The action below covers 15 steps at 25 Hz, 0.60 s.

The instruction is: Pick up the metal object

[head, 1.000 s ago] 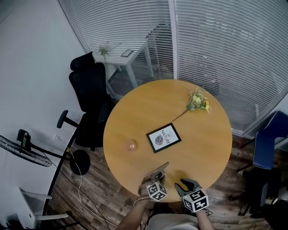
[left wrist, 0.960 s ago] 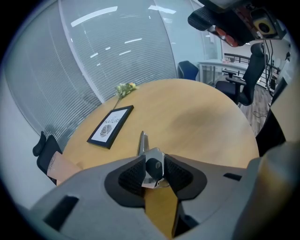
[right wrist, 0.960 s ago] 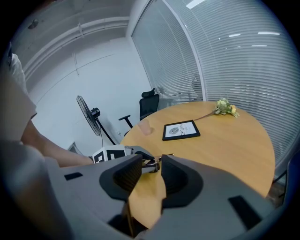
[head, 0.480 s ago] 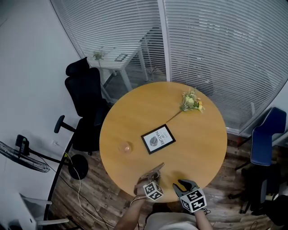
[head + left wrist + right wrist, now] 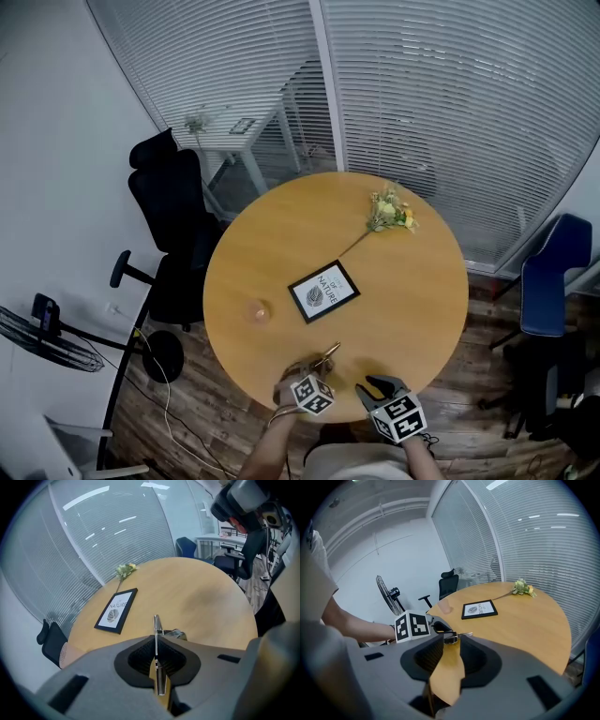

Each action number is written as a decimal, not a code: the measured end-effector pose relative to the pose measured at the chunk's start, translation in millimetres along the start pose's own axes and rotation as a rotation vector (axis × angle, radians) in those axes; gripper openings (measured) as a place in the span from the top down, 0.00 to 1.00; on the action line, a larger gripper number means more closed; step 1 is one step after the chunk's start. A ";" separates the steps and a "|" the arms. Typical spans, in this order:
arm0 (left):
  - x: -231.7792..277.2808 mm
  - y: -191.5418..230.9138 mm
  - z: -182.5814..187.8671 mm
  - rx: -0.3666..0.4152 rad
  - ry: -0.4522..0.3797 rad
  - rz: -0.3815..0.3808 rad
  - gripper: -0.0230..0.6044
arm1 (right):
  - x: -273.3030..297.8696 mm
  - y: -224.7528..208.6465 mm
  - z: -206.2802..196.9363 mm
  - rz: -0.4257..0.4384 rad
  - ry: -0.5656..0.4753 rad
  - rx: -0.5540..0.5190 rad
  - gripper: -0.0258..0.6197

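Round wooden surface, lower centre: left hand-held gripper has just clamped the metal object edge-on.
Grasp looks made, lift next; right hand-held gripper part open, just narrowing, empty.

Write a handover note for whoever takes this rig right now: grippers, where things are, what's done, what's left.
Left gripper: jaws shut on the thin metal object, at the near edge of the round table.
Right gripper: jaws apart, just been closing a little, nothing between them; beside the left one.
Done: metal object gripped.
Left to do: raise it clear; I cannot tell whether it is off the wood yet.
Picture frame and flowers lie farther out, untouched.
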<state>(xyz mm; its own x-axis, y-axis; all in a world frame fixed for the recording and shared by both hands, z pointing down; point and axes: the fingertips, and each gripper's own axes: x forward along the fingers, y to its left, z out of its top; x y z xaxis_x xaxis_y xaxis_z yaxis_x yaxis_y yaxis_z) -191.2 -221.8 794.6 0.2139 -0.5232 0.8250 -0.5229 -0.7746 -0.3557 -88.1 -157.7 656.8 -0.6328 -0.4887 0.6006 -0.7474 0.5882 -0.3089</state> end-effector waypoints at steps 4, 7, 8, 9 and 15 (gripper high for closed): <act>0.6 -1.6 2.5 -0.006 0.002 -0.012 0.95 | -4.8 -4.9 -2.8 -0.010 0.000 0.006 0.80; -0.3 -0.4 2.7 -0.020 0.000 -0.008 0.95 | -5.7 -7.7 -2.3 -0.014 -0.005 0.012 0.80; -0.8 1.1 2.0 -0.030 -0.001 -0.004 0.95 | -5.2 -7.8 -2.3 -0.015 -0.005 0.014 0.80; -1.7 2.8 1.3 -0.041 -0.003 0.000 0.95 | -4.6 -7.5 -2.5 -0.014 -0.004 0.015 0.80; -13.0 16.5 1.4 -0.086 -0.022 0.026 0.95 | 0.4 -6.7 -1.2 -0.013 -0.012 0.016 0.80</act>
<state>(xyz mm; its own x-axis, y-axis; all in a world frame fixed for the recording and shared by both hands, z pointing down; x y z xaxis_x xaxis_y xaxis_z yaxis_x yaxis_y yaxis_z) -201.4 -228.3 777.4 0.2172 -0.5514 0.8055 -0.5970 -0.7279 -0.3373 -83.1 -161.1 660.0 -0.6256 -0.5035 0.5959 -0.7583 0.5718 -0.3130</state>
